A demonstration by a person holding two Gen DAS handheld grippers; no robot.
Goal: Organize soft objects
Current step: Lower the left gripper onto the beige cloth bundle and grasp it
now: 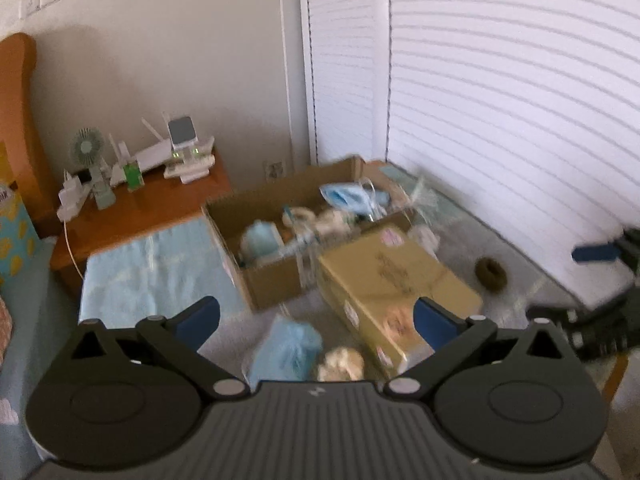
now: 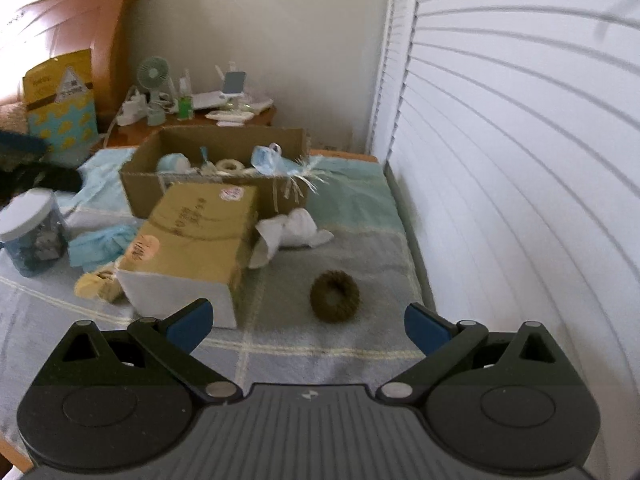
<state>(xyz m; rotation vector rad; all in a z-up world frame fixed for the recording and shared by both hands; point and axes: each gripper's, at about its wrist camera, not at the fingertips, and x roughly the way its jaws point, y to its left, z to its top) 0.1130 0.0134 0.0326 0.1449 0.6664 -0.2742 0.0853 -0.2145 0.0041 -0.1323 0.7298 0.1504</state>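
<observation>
— So, which step is this?

— A pick-up not yet begun, by my reading. The right gripper (image 2: 306, 326) has its blue pads spread wide with nothing between them, and the dark scrunchie (image 2: 335, 297) lies on the bedspread (image 2: 360, 360) just above the gap, centre of the right wrist view.

— And the other one?

— The left gripper (image 1: 316, 320) is spread wide too and holds nothing. Low in its frame, just above its body, sit a light blue soft bundle (image 1: 290, 346) and a cream scrunchie (image 1: 342, 364), beside the closed yellow box (image 1: 394, 280).

— Where should the soft things end up?

— Probably the open cardboard box (image 2: 144, 190) in the upper middle of the right view; it already holds masks and similar pieces. That is a judgement, not something shown.

— What does the next move call for?

— Lowering the right pads to either side of the dark scrunchie and closing gently; it looks squashy, so it should grip easily. White cloth (image 2: 296, 230) also waits by the yellow box.
</observation>
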